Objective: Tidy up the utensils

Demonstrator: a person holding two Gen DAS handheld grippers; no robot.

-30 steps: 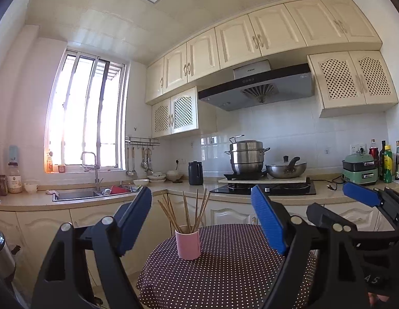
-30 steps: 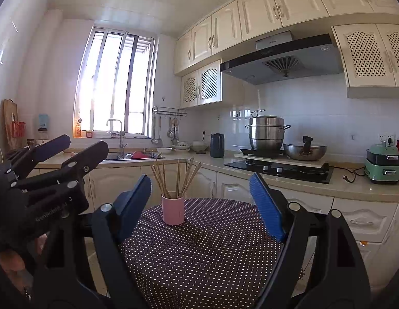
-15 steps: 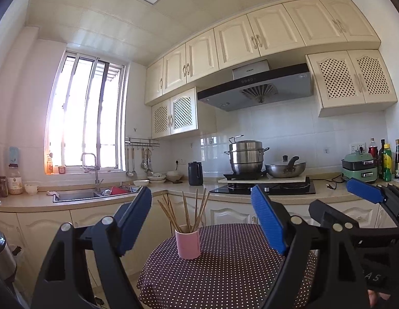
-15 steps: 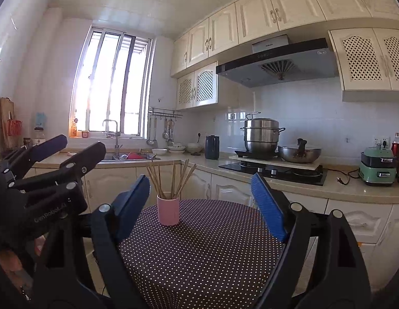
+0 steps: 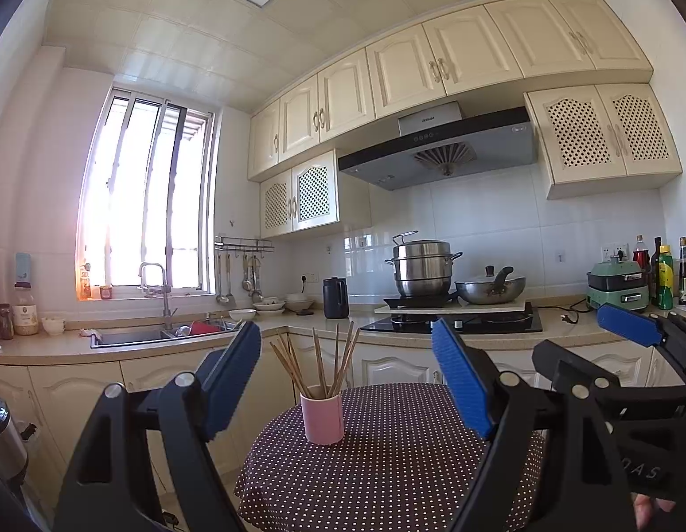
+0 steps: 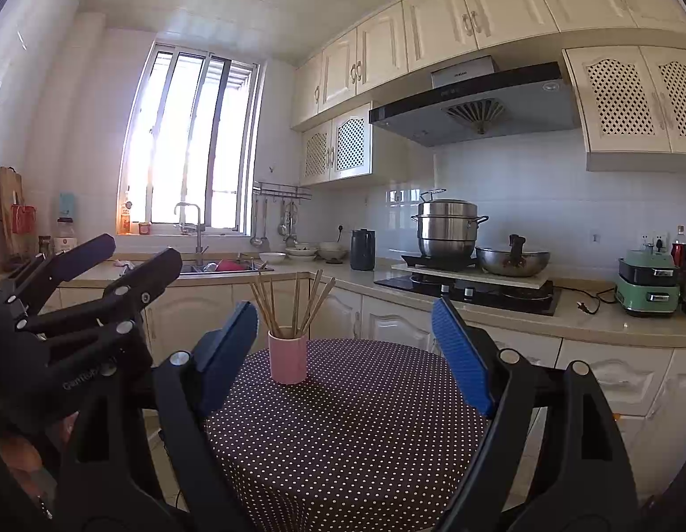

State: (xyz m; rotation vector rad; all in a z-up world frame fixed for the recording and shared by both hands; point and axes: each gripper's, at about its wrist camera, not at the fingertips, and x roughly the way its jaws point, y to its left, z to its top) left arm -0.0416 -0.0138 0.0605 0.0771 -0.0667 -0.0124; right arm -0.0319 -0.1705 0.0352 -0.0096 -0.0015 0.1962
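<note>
A pink cup (image 5: 321,416) holding several wooden chopsticks (image 5: 318,363) stands upright on a round table with a dark polka-dot cloth (image 5: 387,465). The cup also shows in the right wrist view (image 6: 288,361), with its chopsticks (image 6: 294,306). My left gripper (image 5: 347,381) is open and empty, held well short of the cup. My right gripper (image 6: 345,346) is open and empty, also short of the cup. Each gripper shows at the edge of the other's view.
A kitchen counter (image 5: 272,323) runs behind the table, with a sink (image 5: 134,337), a black kettle (image 5: 335,298), a steamer pot (image 5: 422,268) and a wok (image 5: 491,286) on the hob. A green appliance (image 5: 617,286) and bottles stand at the far right.
Both views have shifted only slightly; in the right wrist view the cup sits a little lower and to the left. Both grippers remain open.
</note>
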